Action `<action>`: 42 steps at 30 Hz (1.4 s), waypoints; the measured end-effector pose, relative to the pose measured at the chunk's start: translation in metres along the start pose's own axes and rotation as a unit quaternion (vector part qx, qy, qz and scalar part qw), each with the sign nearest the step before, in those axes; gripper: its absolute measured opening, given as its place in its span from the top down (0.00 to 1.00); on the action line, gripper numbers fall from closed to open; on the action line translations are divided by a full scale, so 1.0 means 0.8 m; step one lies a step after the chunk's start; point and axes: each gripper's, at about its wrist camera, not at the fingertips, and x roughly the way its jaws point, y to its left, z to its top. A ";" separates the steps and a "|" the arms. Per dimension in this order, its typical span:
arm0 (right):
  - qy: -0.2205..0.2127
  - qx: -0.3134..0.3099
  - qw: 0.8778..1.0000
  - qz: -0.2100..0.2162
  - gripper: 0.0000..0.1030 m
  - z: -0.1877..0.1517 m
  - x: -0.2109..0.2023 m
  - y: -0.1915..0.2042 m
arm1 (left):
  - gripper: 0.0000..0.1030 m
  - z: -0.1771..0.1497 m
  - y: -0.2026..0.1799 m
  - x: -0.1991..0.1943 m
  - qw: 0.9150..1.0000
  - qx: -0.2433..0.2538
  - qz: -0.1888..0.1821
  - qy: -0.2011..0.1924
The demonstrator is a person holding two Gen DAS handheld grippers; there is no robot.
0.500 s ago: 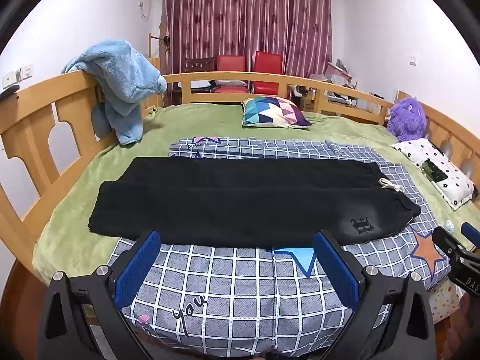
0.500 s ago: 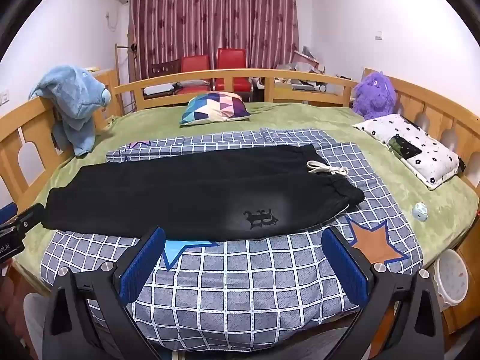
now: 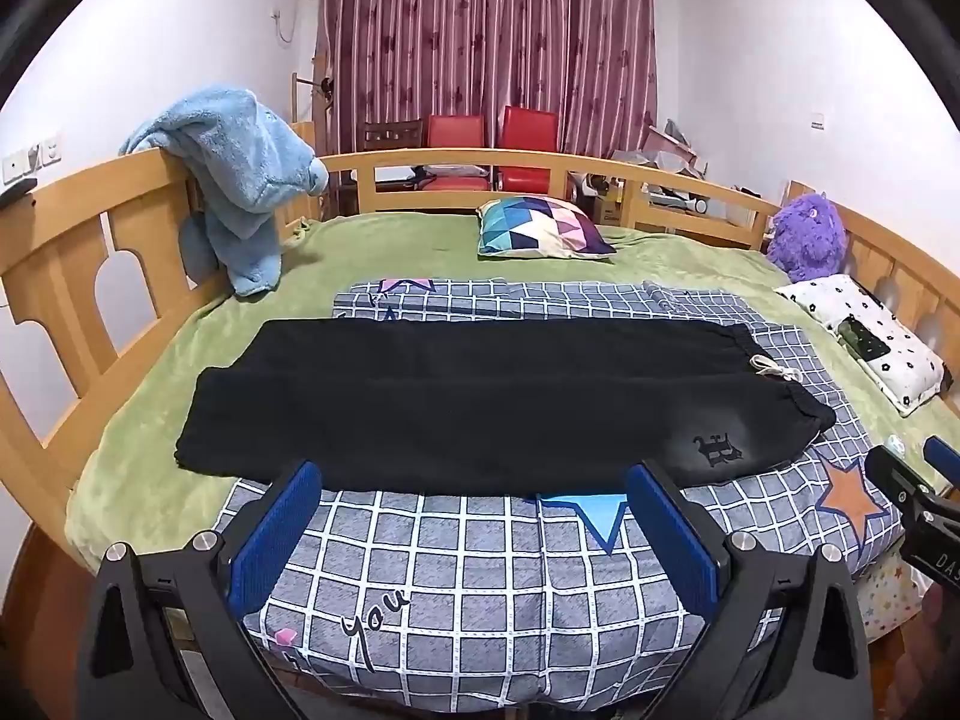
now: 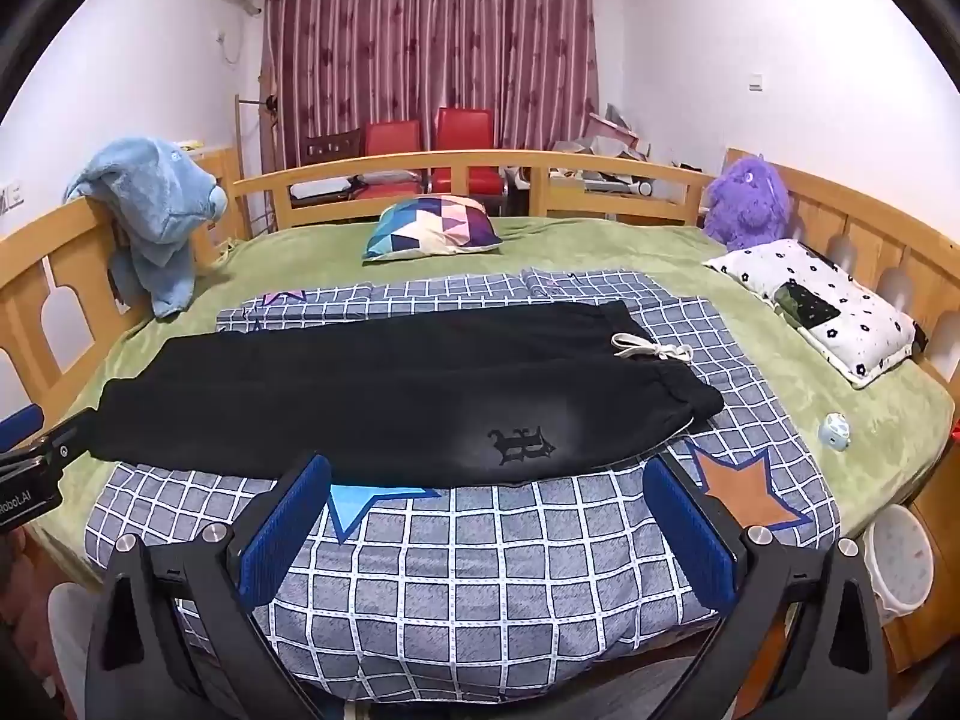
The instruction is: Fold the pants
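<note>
A: Pants [image 3: 492,396], black, lie flat and already doubled leg on leg across the checked quilt [image 3: 498,564]; waistband and white drawstring [image 4: 651,351] at the quilt's right end, cuffs just past its left end, on the green blanket [image 3: 138,480]. I hold both tools short of the quilt's near edge.

B: Jaw state?

A: Left gripper [image 3: 474,534] spread wide, nothing between its blue pads; right gripper [image 4: 486,528] likewise apart and empty.

B: Best approach, in your judgement?

A: I would pinch both layers together, left at the cuffs, right at the waistband, and carry one end over the other, keeping the near hem parallel to the quilt's grid lines.

B: Room to move?

A: Ample beyond the quilt's far edge up to the patterned cushion [image 4: 432,228]. Right of the quilt, the spotted pillow [image 4: 822,312] sits well apart; left, the bed rail [image 3: 78,252] is near the cuffs.
</note>
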 end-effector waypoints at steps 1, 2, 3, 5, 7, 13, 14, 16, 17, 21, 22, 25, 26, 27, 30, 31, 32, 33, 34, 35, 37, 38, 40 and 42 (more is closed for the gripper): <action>0.000 0.000 1.000 0.001 0.01 0.001 -0.005 0.002 | 0.00 0.000 0.001 0.000 1.000 -0.001 0.000 0.001; 0.000 0.000 1.000 0.001 0.01 0.000 -0.007 0.002 | 0.00 -0.001 0.002 0.000 1.000 -0.002 -0.001 0.001; 0.000 -0.001 1.000 0.001 0.01 0.000 -0.008 0.003 | 0.00 -0.001 0.003 -0.001 1.000 -0.004 -0.003 0.001; 0.002 -0.001 1.000 0.001 0.01 0.002 -0.008 0.004 | 0.00 -0.002 0.005 0.000 1.000 -0.009 -0.004 0.003; 0.003 0.000 1.000 -0.001 0.01 0.003 -0.007 0.006 | 0.00 -0.002 0.006 0.000 1.000 -0.012 -0.007 0.003; 0.001 -0.002 1.000 -0.003 0.01 0.005 -0.009 0.007 | 0.00 -0.001 0.011 0.000 1.000 -0.017 -0.014 0.002; 0.000 -0.002 1.000 -0.002 0.01 0.006 -0.009 0.008 | 0.00 -0.002 0.011 0.000 1.000 -0.017 -0.014 0.002; 0.001 -0.002 1.000 -0.002 0.01 0.008 -0.009 0.009 | 0.00 -0.003 0.011 -0.001 1.000 -0.020 -0.015 0.002; 0.000 -0.003 1.000 -0.003 0.01 0.008 -0.010 0.010 | 0.00 -0.003 0.012 -0.001 1.000 -0.021 -0.017 0.002; -0.002 -0.003 1.000 -0.004 0.01 0.009 -0.011 0.010 | 0.00 -0.005 0.011 -0.002 1.000 -0.020 -0.022 0.003; -0.002 -0.002 1.000 -0.004 0.01 0.008 -0.011 0.009 | 0.00 -0.004 0.010 -0.003 1.000 -0.019 -0.021 0.002; -0.003 -0.001 1.000 -0.004 0.01 0.010 -0.013 0.009 | 0.00 -0.004 0.010 -0.003 1.000 -0.018 -0.022 0.003; -0.004 0.000 1.000 -0.004 0.01 0.010 -0.013 0.009 | 0.00 -0.004 0.009 -0.003 1.000 -0.018 -0.023 0.002; -0.005 -0.001 1.000 -0.004 0.01 0.010 -0.015 0.008 | 0.00 -0.004 0.009 -0.004 1.000 -0.018 -0.023 0.002; -0.007 0.000 1.000 -0.001 0.01 0.010 -0.016 0.007 | 0.00 -0.003 0.007 -0.006 1.000 -0.018 -0.024 0.000; -0.008 0.001 1.000 0.000 0.01 0.010 -0.017 0.007 | 0.00 -0.003 0.007 -0.006 1.000 -0.018 -0.025 -0.001; -0.008 0.001 1.000 0.000 0.01 0.010 -0.018 0.007 | 0.00 -0.003 0.006 -0.007 1.000 -0.018 -0.025 -0.002; -0.009 0.001 1.000 0.000 0.01 0.010 -0.018 0.007 | 0.00 -0.003 0.006 -0.007 1.000 -0.018 -0.025 -0.002; -0.009 0.001 1.000 0.000 0.01 0.010 -0.018 0.007 | 0.00 -0.003 0.005 -0.008 1.000 -0.018 -0.025 -0.002; -0.008 0.000 1.000 0.000 0.01 0.010 -0.019 0.008 | 0.00 -0.004 0.005 -0.008 1.000 -0.018 -0.025 -0.002; -0.009 0.000 1.000 0.001 0.01 0.010 -0.019 0.009 | 0.00 -0.005 0.005 -0.008 1.000 -0.019 -0.024 -0.002; -0.009 0.000 1.000 0.001 0.01 0.010 -0.019 0.009 | 0.00 -0.004 0.005 -0.008 0.999 -0.019 -0.025 -0.001; -0.009 0.000 1.000 0.000 0.01 0.010 -0.019 0.009 | 0.00 -0.004 0.006 -0.009 0.999 -0.019 -0.026 0.000; -0.008 -0.001 1.000 0.001 0.01 0.011 -0.019 0.011 | 0.00 -0.004 0.006 -0.009 0.999 -0.019 -0.026 -0.001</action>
